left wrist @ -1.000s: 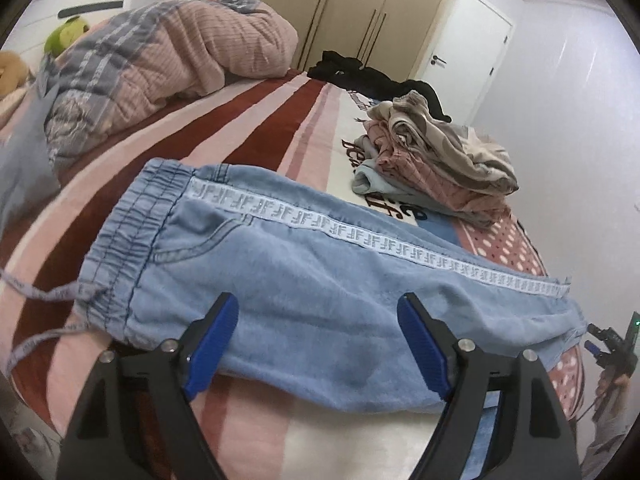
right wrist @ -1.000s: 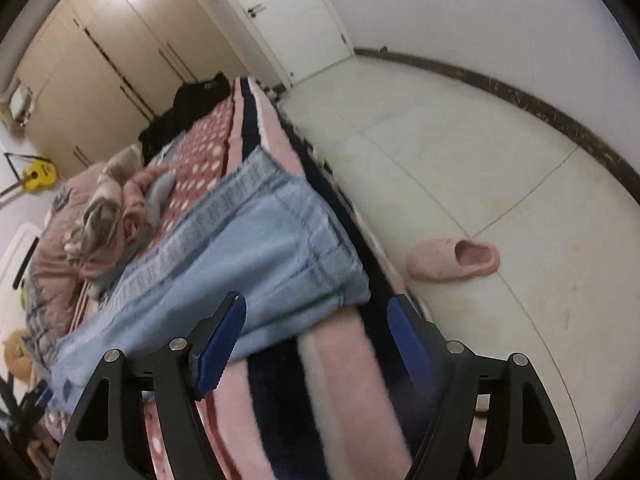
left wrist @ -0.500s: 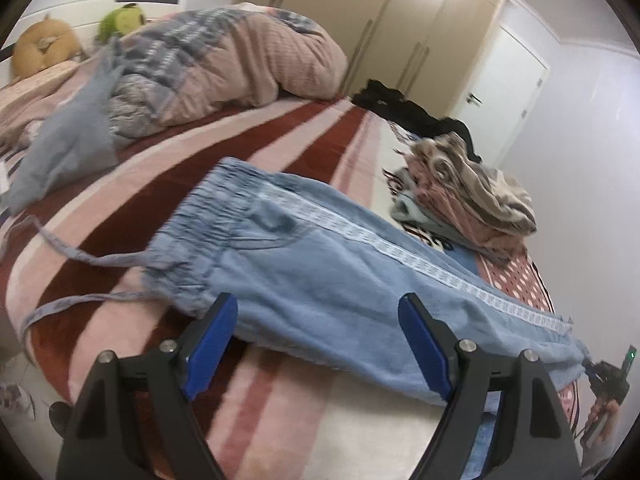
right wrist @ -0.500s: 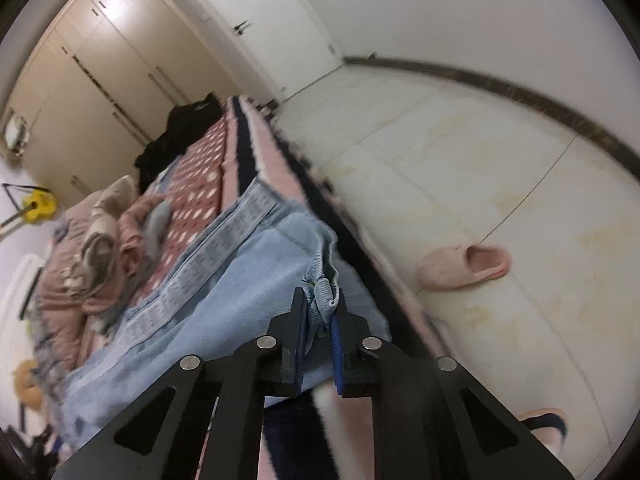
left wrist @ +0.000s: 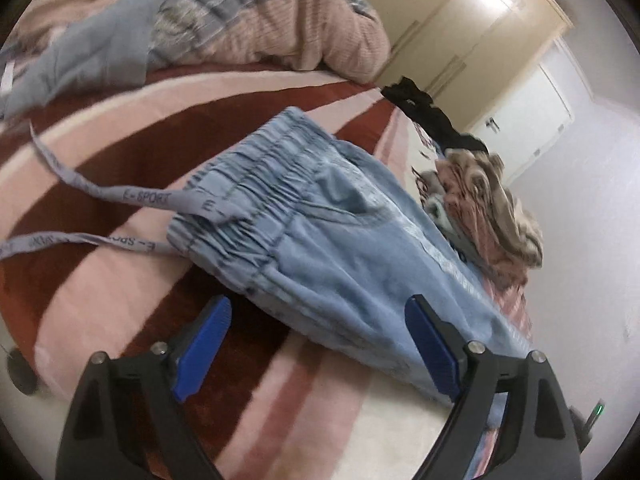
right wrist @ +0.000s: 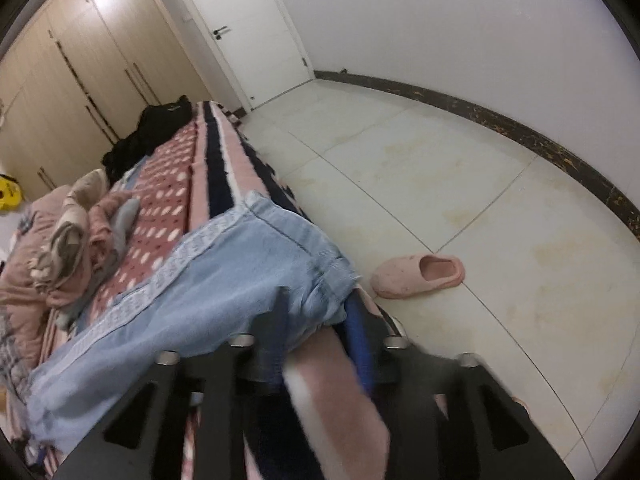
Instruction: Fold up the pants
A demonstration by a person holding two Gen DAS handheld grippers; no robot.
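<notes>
Light blue denim pants lie folded lengthwise on the striped bed, with an elastic waistband and two grey drawstrings trailing left. My left gripper is open, just short of the waistband's near edge. In the right wrist view the pant legs run toward me along the bed edge. My right gripper has its blue pads a little apart around the hem; the view is blurred, so I cannot tell whether they grip it.
A pile of folded clothes sits beyond the pants. A pink and grey quilt lies at the bed's head. Black clothing lies at the far end. A pink slipper is on the tiled floor beside the bed.
My left gripper has swung left toward the waistband, staying open. My right gripper closed on the hem half a second ago; its pads now stand slightly wider apart.
</notes>
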